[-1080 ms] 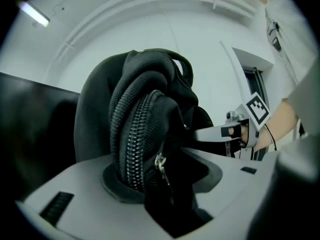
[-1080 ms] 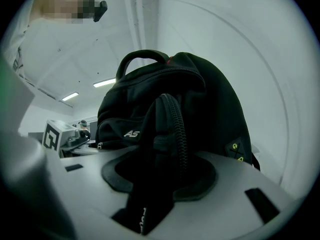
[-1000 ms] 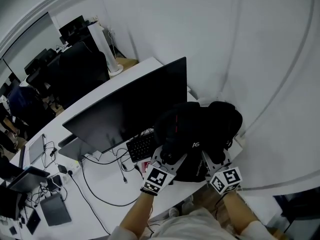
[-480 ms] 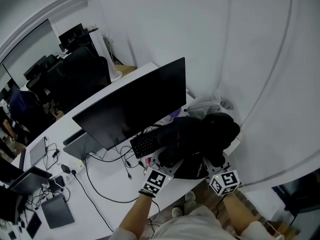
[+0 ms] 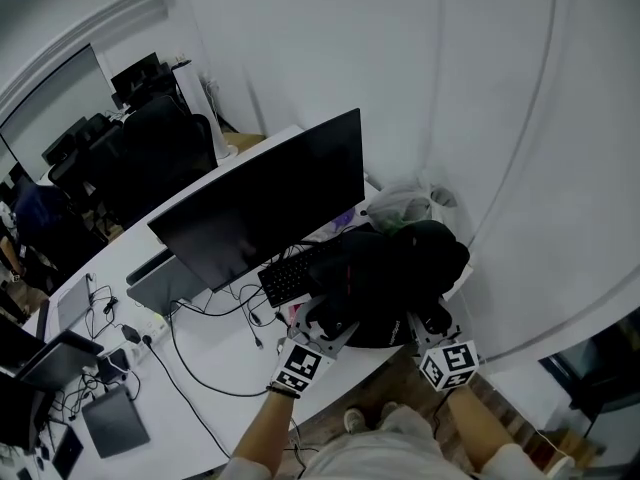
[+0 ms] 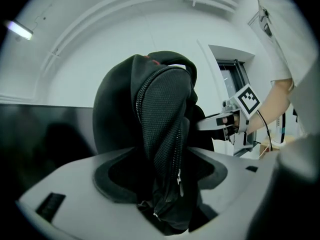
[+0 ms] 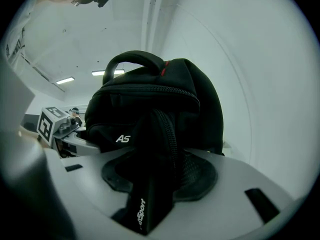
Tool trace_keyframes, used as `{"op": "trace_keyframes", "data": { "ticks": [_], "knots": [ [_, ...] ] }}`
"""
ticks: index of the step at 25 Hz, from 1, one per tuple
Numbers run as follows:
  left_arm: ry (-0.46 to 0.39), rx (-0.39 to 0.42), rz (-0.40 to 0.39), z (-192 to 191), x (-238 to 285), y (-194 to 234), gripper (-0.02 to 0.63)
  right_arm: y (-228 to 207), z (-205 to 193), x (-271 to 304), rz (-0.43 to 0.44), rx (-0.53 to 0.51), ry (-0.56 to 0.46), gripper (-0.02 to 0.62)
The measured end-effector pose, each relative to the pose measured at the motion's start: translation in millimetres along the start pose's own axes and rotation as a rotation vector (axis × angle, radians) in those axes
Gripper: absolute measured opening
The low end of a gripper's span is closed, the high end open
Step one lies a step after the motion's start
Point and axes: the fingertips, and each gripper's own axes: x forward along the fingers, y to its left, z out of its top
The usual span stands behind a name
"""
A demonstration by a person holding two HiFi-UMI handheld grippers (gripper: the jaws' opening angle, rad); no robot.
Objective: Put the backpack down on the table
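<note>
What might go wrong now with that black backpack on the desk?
The backpack sits close to the near edge of the table, so it may slump off. Its strap lies between the jaws of the left gripper, which have just been opening; pulling back could snag and drag it.

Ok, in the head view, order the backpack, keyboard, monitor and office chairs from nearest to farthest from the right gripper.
From the right gripper:
1. The backpack, right at its jaws.
2. The keyboard, left of the backpack.
3. The monitor, behind the keyboard.
4. The office chairs, past the monitor, far left.
</note>
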Motion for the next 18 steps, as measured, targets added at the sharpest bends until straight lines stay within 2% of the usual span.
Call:
{"op": "trace_keyframes", "data": {
  "ticks": [7, 14, 16, 18],
  "knots": [
    [0.016, -0.020, 0.066, -13.3, -45.7, -9.4, 0.290, 1.8, -0.6, -28.4, -0.017, -0.001, -0.017, 0.167],
    [-0.048, -0.050, 0.281, 4.2, -113.6, -20.6, 0.288, -3.5, -4.3, -103.6, -0.040, 0.007, -0.044, 0.166],
    [-0.077, -0.071, 0.347, 17.3, -134.0, -28.3, 0.260, -9.9, -3.2, -135.3, -0.056, 0.025, -0.059, 0.166],
    [-0.121, -0.098, 0.397, 31.2, -152.2, -39.1, 0.191, -16.3, 0.8, -168.1, -0.071, 0.034, -0.080, 0.161]
  ]
}}
